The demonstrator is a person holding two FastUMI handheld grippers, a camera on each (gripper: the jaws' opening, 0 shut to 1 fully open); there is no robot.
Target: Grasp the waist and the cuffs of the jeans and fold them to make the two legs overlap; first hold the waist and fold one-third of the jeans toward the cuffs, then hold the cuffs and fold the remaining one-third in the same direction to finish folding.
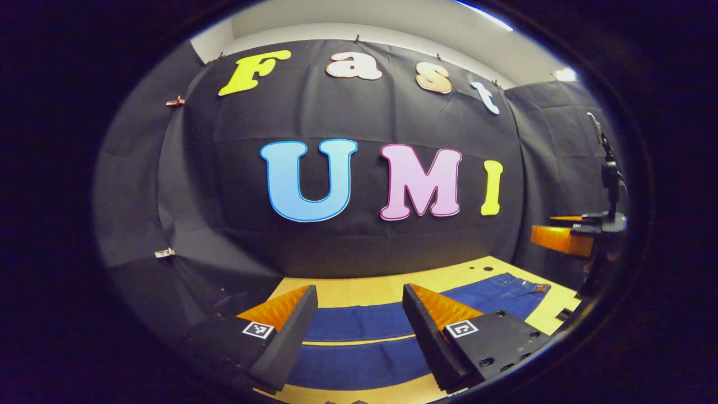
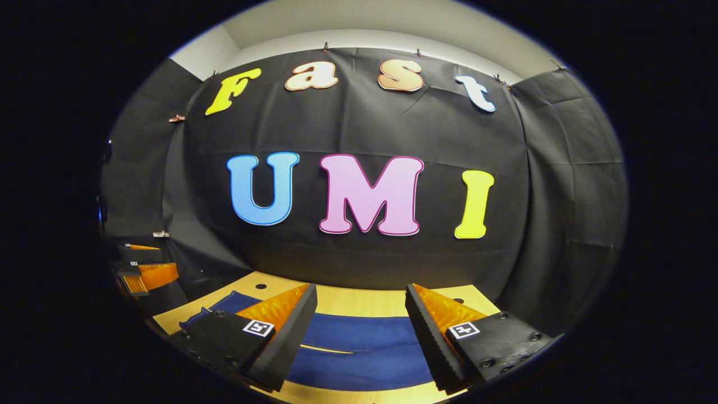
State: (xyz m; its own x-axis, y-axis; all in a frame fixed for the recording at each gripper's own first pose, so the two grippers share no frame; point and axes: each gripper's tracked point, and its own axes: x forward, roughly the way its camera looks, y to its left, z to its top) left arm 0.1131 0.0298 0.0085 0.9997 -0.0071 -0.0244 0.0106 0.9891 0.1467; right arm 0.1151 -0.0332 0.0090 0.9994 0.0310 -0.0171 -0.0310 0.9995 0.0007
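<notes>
Jeans (image 1: 359,322) cuffs (behind jaws) hidden

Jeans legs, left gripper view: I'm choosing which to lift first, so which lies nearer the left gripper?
The near leg, lowest in the view; a bare strip of wooden table separates it from the far leg above it.

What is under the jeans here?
The jeans lie spread flat on a light wooden table, bare around them and between the legs. Whatever lies beneath the denim itself is covered.
</notes>
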